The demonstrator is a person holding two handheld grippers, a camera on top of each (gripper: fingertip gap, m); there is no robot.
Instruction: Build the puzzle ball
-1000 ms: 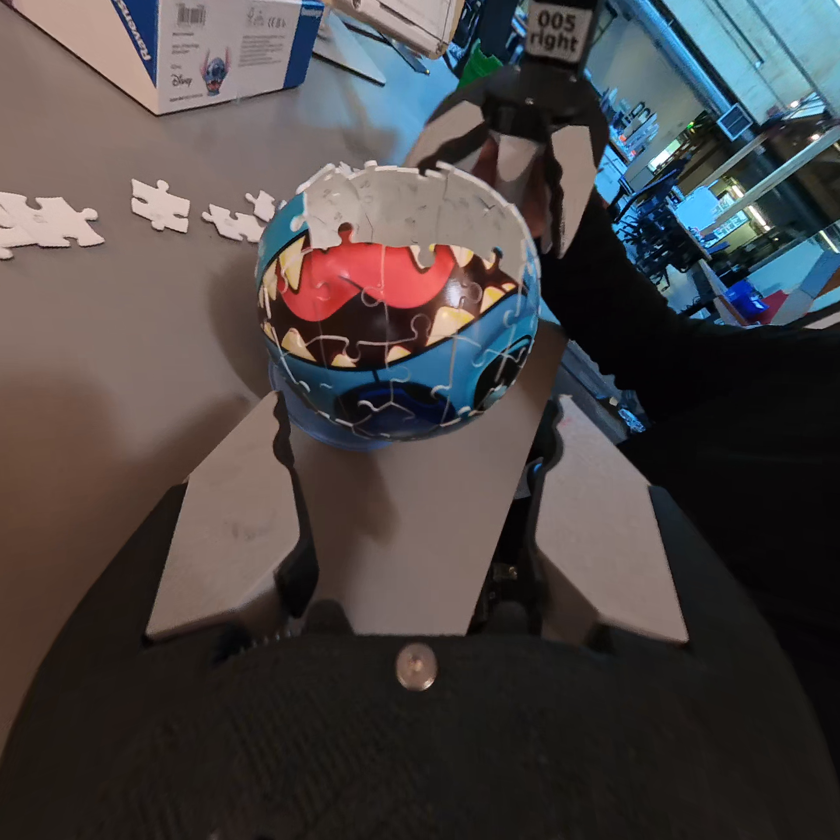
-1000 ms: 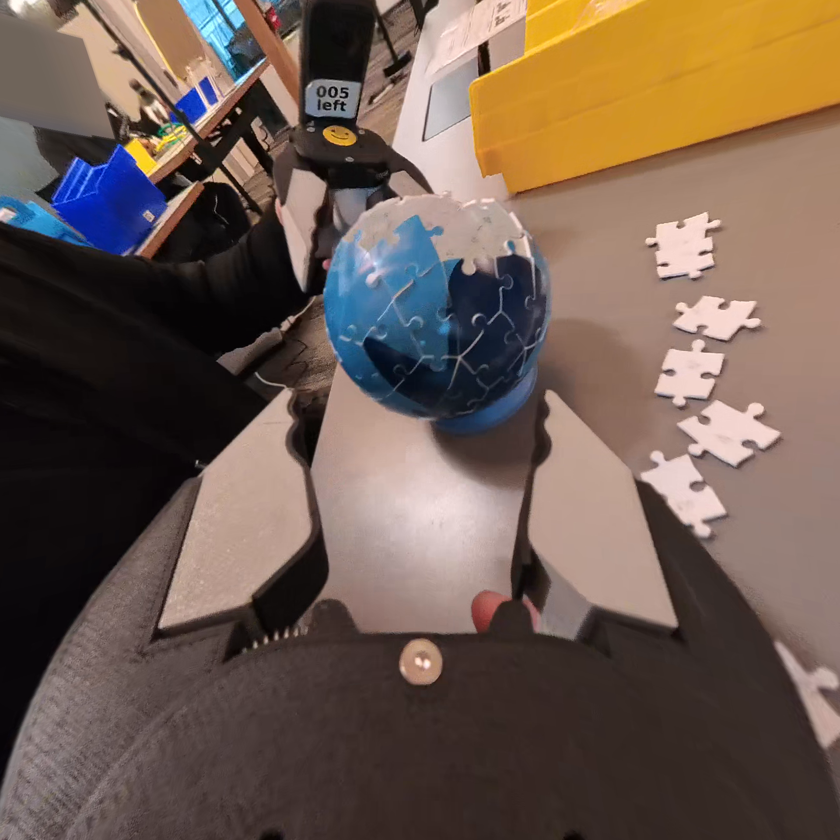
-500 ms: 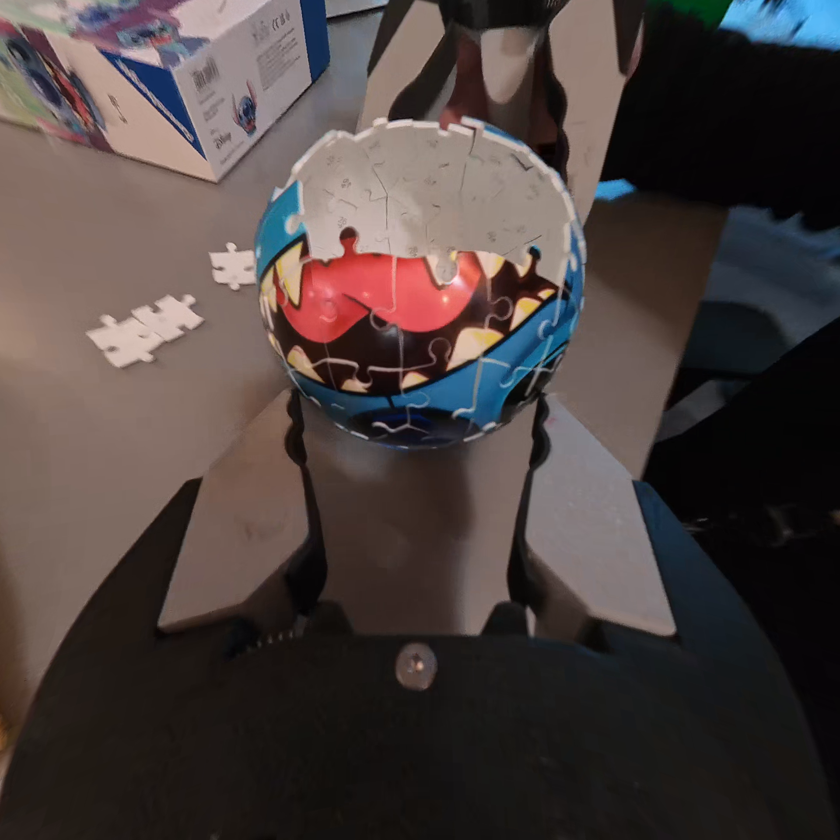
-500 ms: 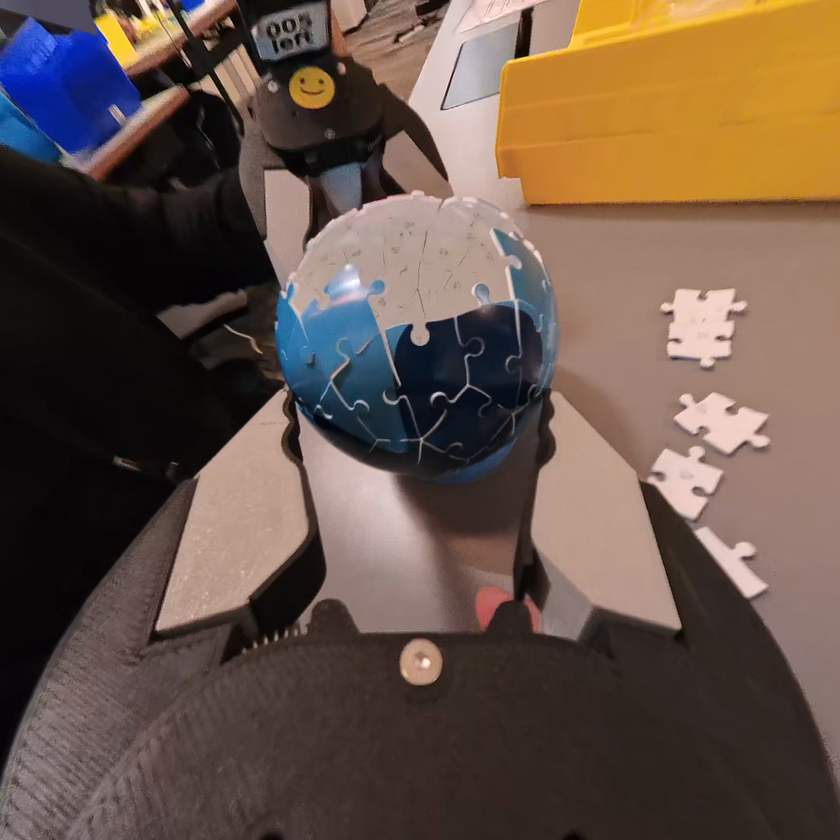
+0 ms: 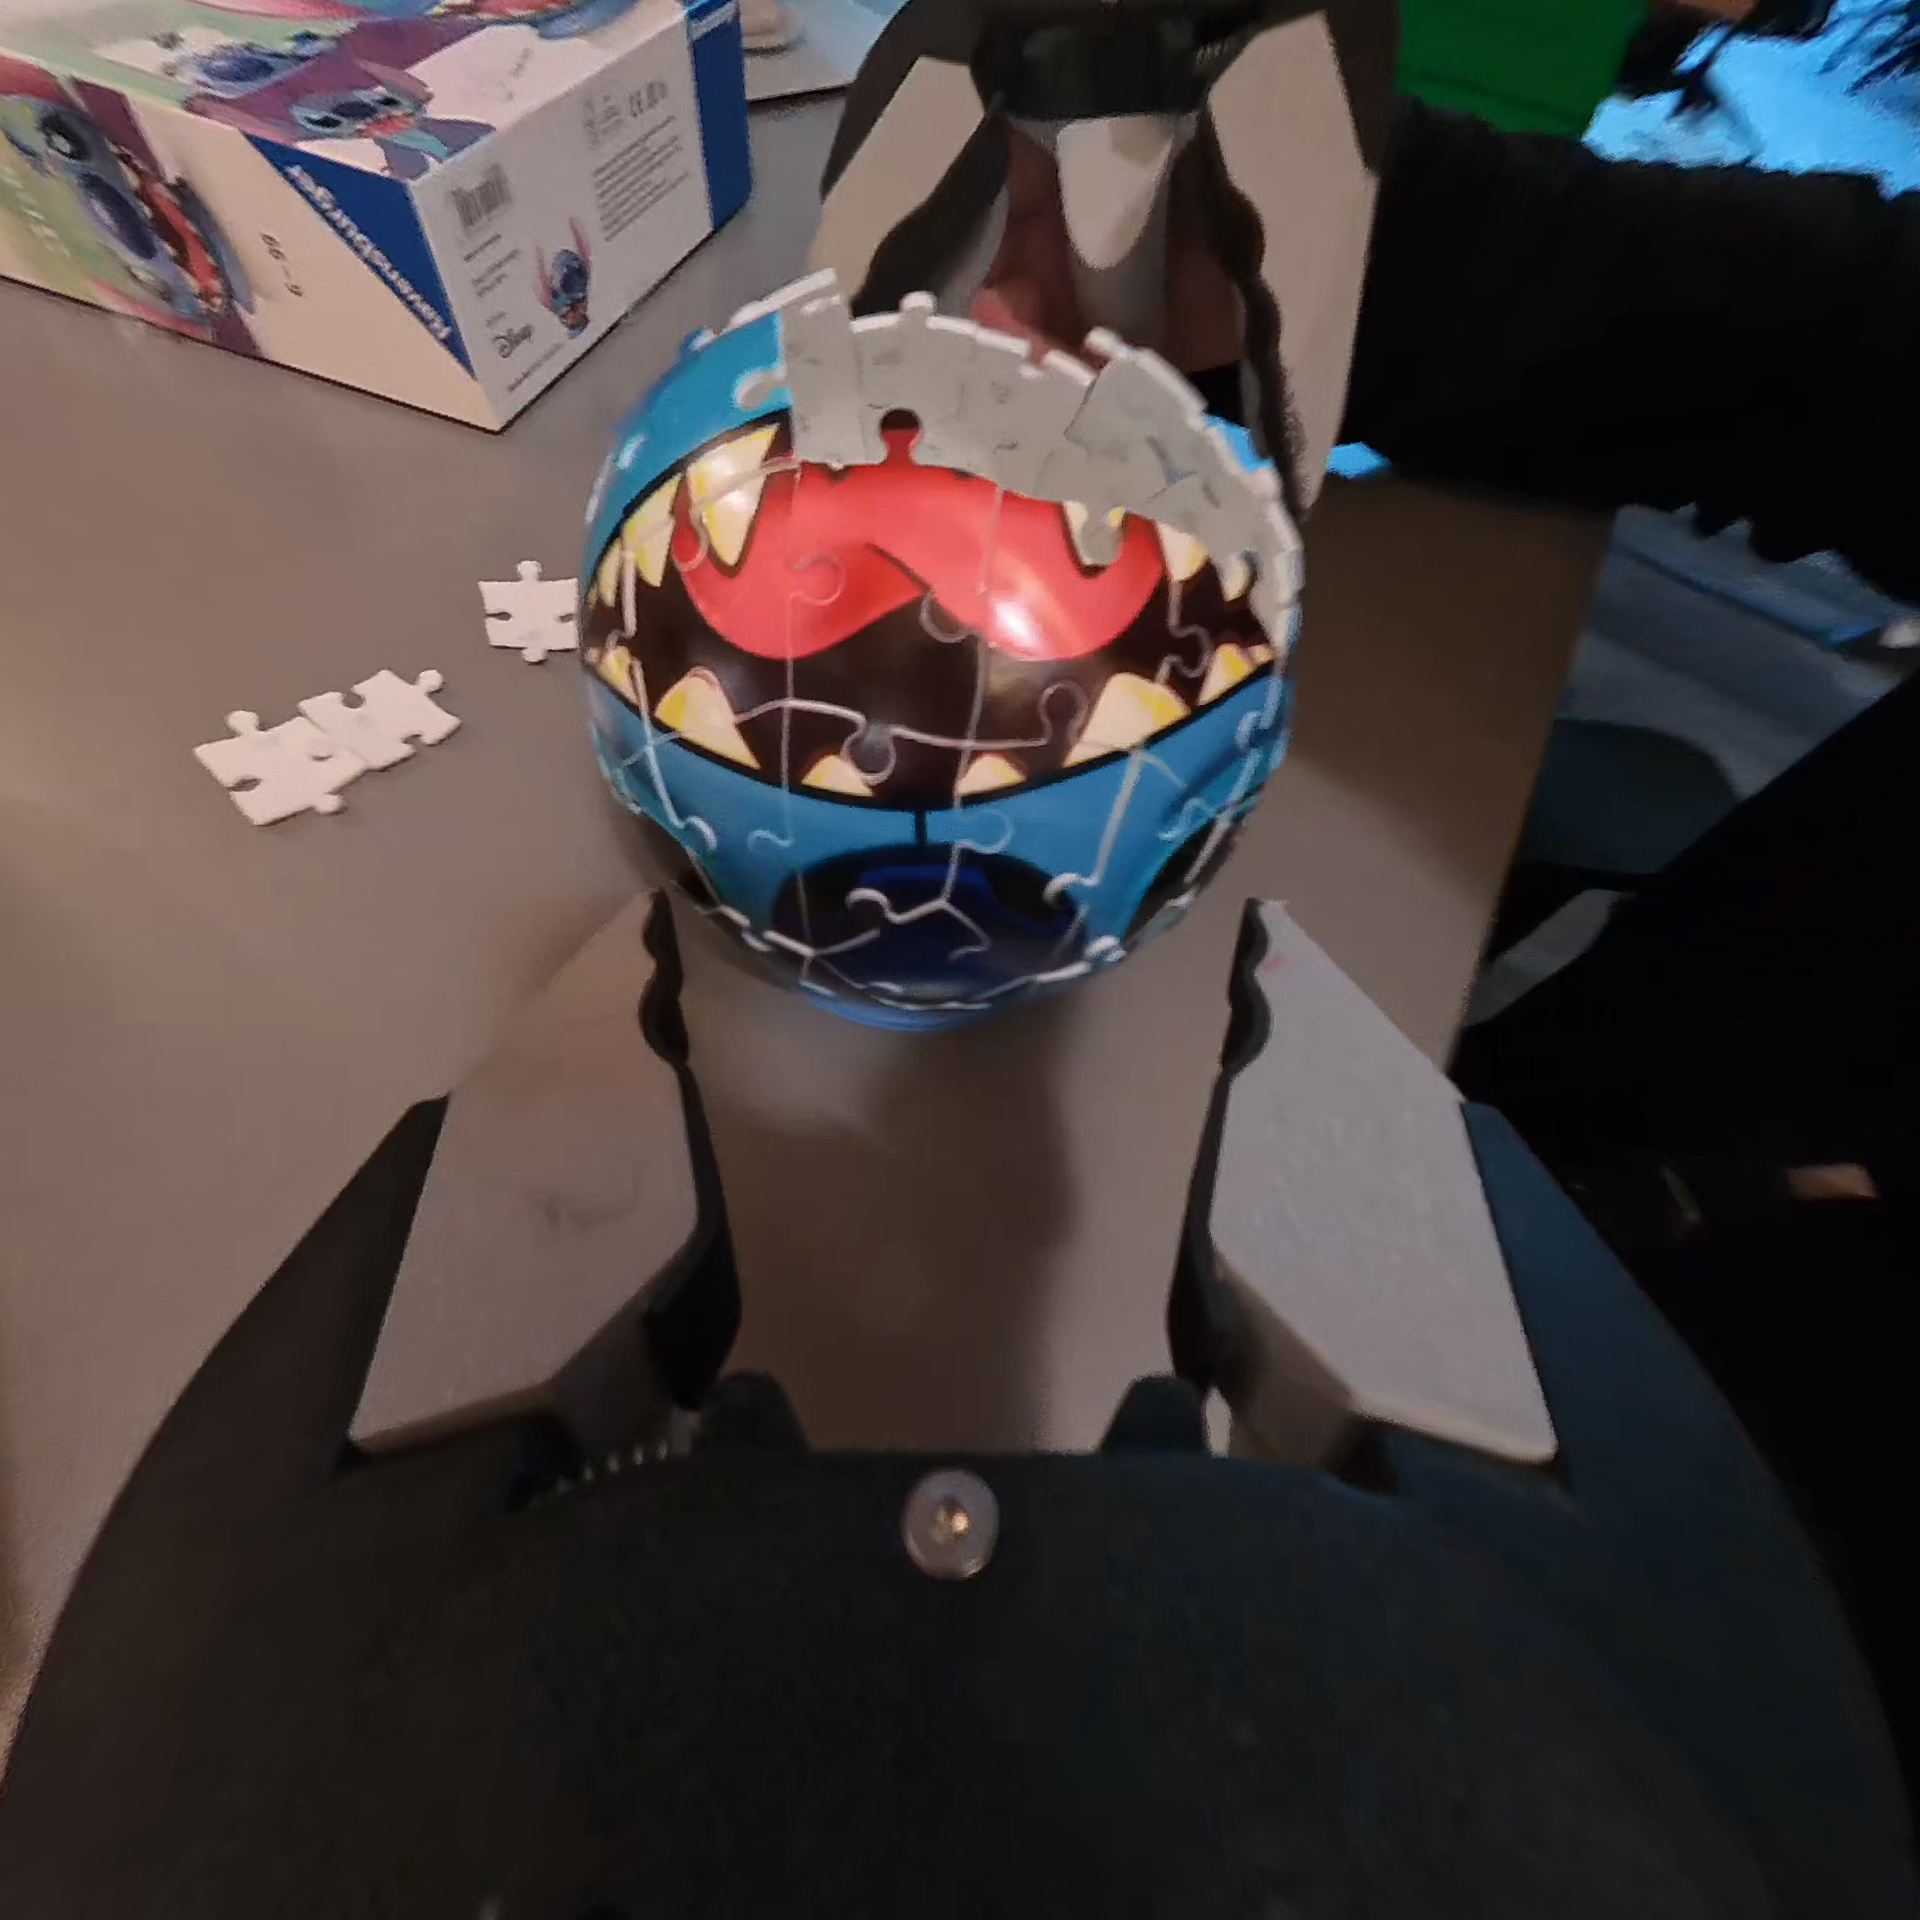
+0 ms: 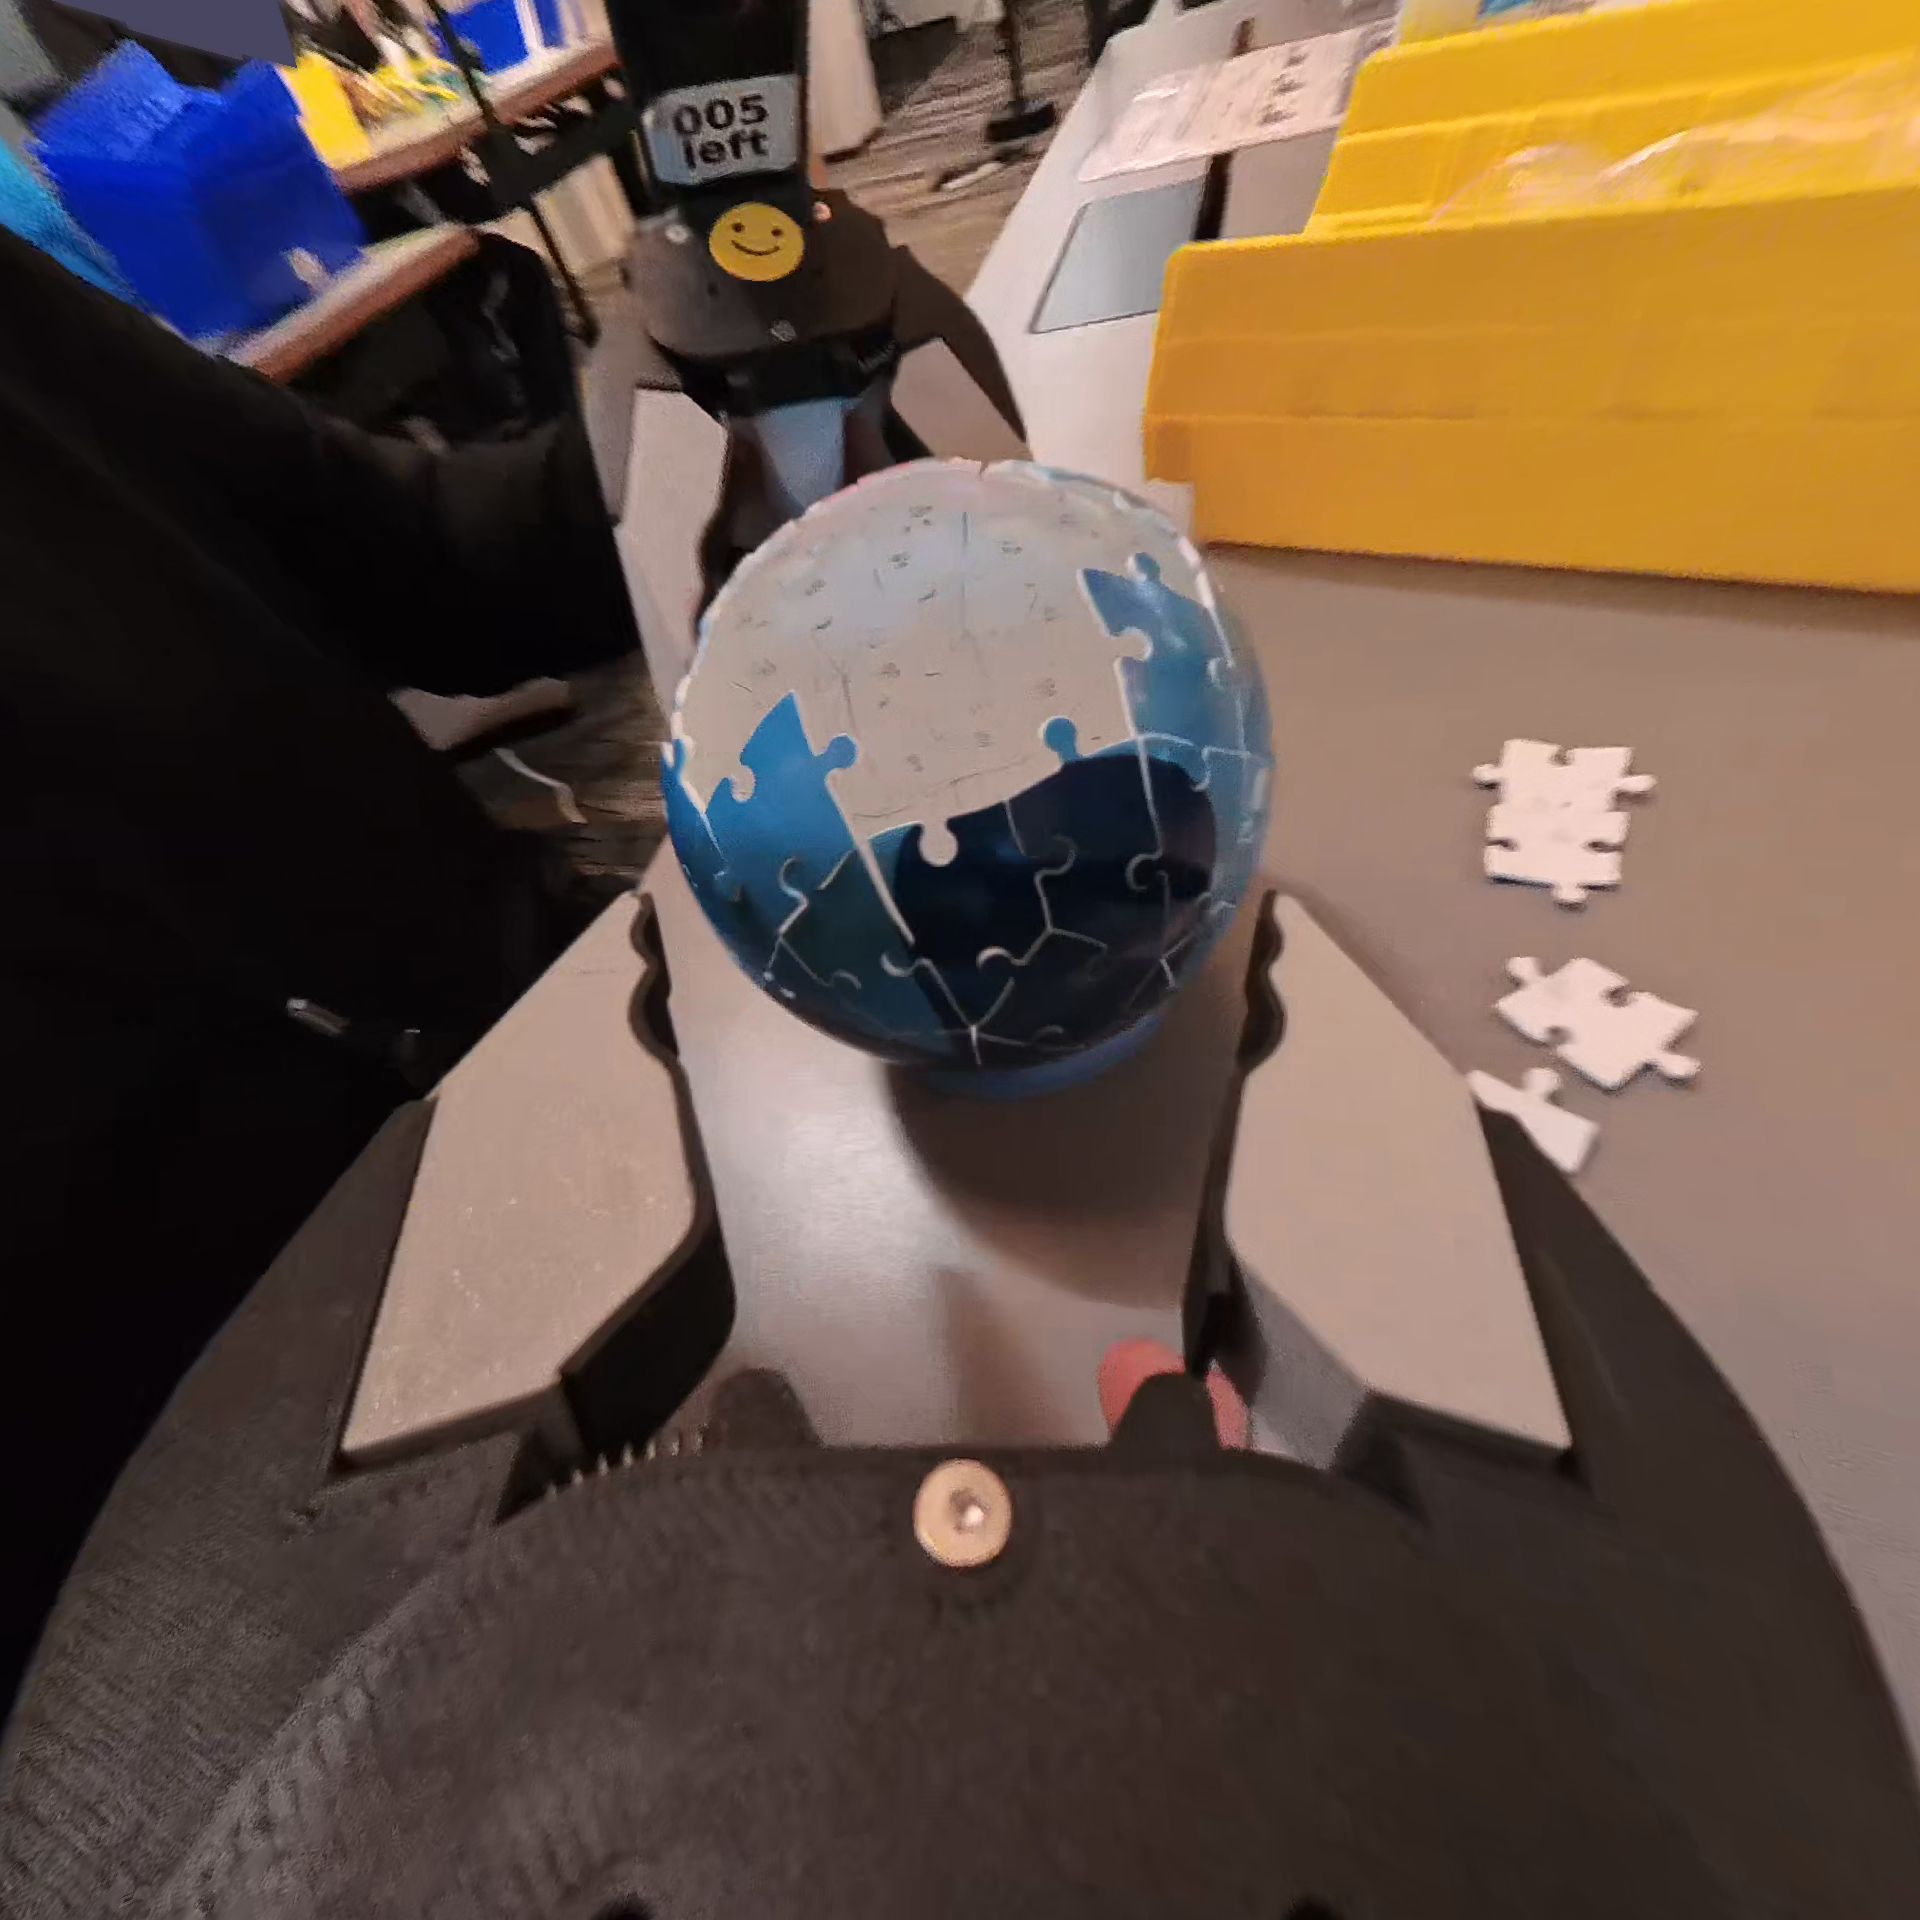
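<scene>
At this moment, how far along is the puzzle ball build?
Mostly built: the puzzle ball sits on its blue stand, lower part closed, top still open. Both the left gripper and right gripper are open, flanking it, holding nothing. Loose white pieces on the table remain.

Both cams sit right behind their own fingers, angled down at the grey table from close up. They face each other across the puzzle ball: left wrist view gets its toothy mouth side, right wrist view its blue back. Each catches the opposite gripper behind it.
</scene>
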